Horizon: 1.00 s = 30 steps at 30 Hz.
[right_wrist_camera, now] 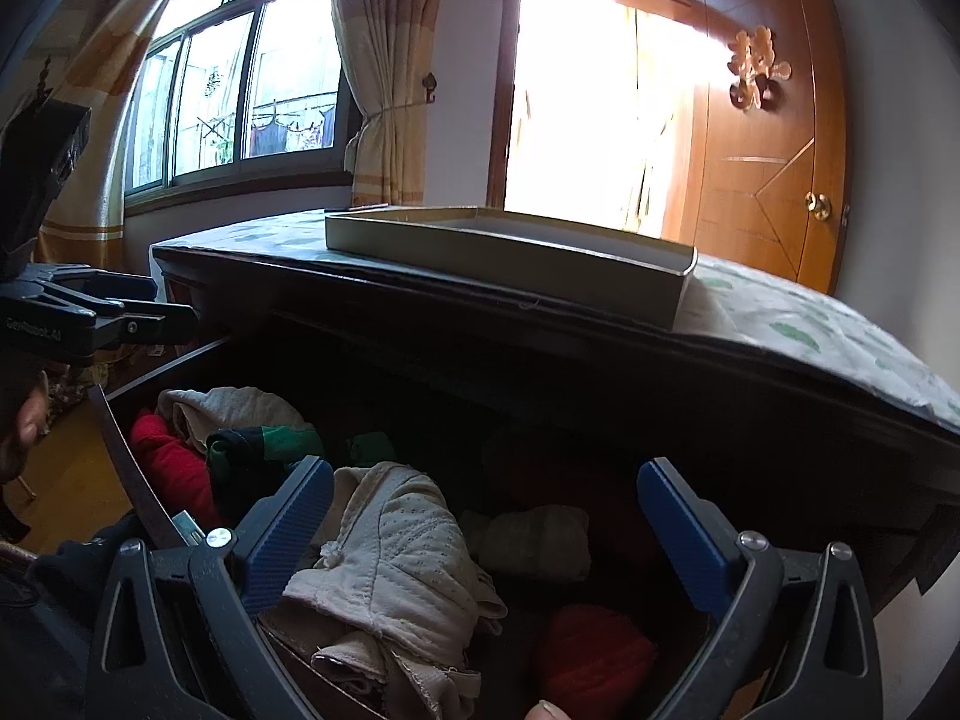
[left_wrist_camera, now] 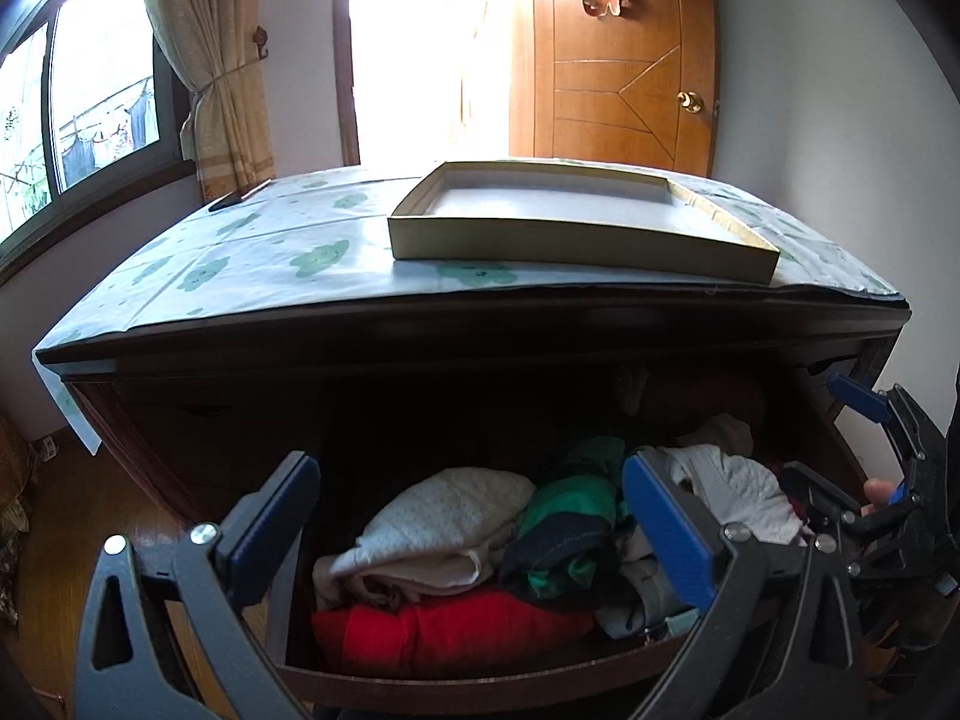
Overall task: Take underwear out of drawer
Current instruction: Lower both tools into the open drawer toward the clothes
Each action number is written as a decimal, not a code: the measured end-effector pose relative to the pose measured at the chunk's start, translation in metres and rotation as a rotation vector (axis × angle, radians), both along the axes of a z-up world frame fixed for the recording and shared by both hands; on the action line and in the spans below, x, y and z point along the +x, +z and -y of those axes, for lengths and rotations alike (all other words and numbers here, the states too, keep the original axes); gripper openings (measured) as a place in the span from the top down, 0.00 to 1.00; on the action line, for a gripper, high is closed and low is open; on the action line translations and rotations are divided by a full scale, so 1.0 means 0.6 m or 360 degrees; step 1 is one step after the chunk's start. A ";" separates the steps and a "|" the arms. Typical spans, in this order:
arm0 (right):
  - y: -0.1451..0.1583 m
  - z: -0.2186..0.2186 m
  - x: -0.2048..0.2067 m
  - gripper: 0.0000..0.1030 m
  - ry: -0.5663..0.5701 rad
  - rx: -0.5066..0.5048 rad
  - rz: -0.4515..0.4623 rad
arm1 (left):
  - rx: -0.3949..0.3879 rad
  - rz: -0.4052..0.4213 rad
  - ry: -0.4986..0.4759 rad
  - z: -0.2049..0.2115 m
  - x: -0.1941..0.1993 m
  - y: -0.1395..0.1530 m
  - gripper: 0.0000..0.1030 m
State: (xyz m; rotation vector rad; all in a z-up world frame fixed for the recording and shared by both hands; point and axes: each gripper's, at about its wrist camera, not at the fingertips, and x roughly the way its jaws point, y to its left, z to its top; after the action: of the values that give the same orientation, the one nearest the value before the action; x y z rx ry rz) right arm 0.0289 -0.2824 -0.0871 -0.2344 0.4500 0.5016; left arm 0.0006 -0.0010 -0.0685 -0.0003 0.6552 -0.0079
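The dark wooden drawer point(left_wrist_camera: 468, 687) stands pulled out and full of crumpled clothes. My left gripper point(left_wrist_camera: 471, 480) hangs open above a white dotted garment point(left_wrist_camera: 444, 522), a green and navy piece point(left_wrist_camera: 570, 516) and a red one point(left_wrist_camera: 450, 630). My right gripper point(right_wrist_camera: 489, 480) is open over the drawer's right half, with a beige dotted piece of underwear point(right_wrist_camera: 390, 546) lying between its fingers, untouched. A folded beige item point(right_wrist_camera: 534, 546) and a red garment point(right_wrist_camera: 594, 648) lie beside it. The right gripper point(left_wrist_camera: 840, 444) also shows at the left wrist view's right edge.
A shallow cardboard box point(left_wrist_camera: 576, 222) sits on the dresser top, which is covered by a cloth with green motifs point(left_wrist_camera: 252, 252). The dresser top overhangs the drawer's back. Behind are a window, tied curtains and a wooden door point(left_wrist_camera: 618, 60). A thumb point(right_wrist_camera: 546, 711) shows at the bottom.
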 end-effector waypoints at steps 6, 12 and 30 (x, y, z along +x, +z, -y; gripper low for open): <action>0.000 -0.004 0.000 0.01 -0.0003 -0.0021 -0.0091 | 0.0008 -0.0015 -0.0010 0.003 -0.001 -0.002 0.00; -0.004 -0.012 0.009 0.01 -0.0013 -0.0097 -0.0153 | 0.0012 -0.0039 -0.0045 0.007 -0.001 -0.007 0.00; -0.010 -0.012 0.043 0.01 0.0017 -0.0184 -0.0408 | 0.0019 -0.0130 -0.0127 0.013 0.011 -0.025 0.00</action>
State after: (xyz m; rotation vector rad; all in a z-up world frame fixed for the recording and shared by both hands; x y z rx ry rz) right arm 0.0548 -0.2751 -0.0930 -0.2850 0.7291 0.5191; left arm 0.0073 -0.0087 -0.0838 0.0371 0.7365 -0.0810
